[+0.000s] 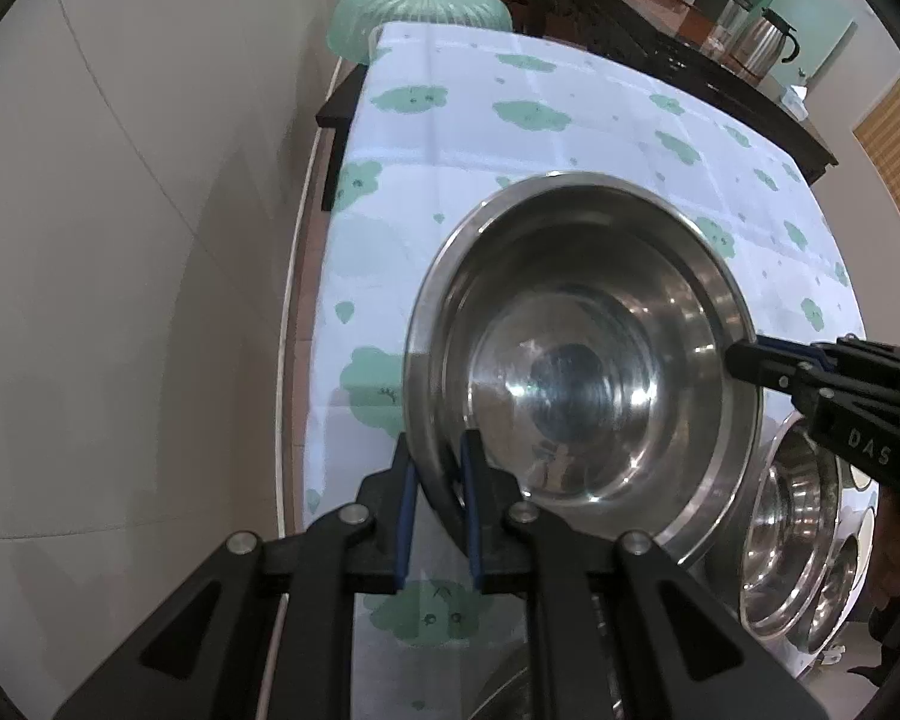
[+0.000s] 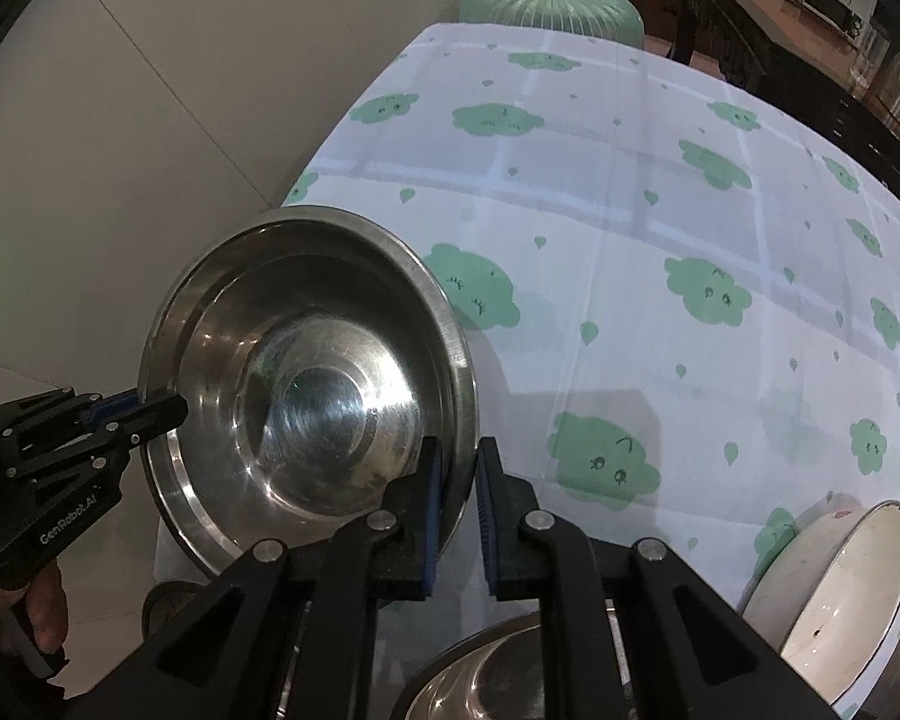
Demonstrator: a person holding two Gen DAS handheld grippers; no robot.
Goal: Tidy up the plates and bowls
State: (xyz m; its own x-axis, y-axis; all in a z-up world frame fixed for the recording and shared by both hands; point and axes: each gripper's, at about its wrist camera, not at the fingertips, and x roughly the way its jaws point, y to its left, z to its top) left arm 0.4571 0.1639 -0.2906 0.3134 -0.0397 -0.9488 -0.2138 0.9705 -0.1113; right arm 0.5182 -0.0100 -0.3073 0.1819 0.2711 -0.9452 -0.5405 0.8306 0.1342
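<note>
Pale tiled floor (image 1: 120,300) and a dark sideboard (image 1: 660,42) with a steel kettle (image 1: 768,42) flank my table, white tablecloth (image 2: 630,210) with green clouds, green stool (image 1: 420,12) past its far edge. My left tongs (image 1: 437,480) and right tongs (image 2: 457,480) both pinch narrow on opposite rims of one steel bowl (image 1: 582,360), tilted at the table's near-left edge. More steel bowls (image 1: 792,540) and a white bowl (image 2: 840,588) sit along the near edge.

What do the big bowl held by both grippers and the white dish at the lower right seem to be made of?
Big bowl: looks like stainless steel, polished, with mirror-like reflections and bright highlights inside. White dish: likely glazed ceramic or enamel, an opaque, glossy off-white with a thin dark rim; the look leaves it open which.
</note>
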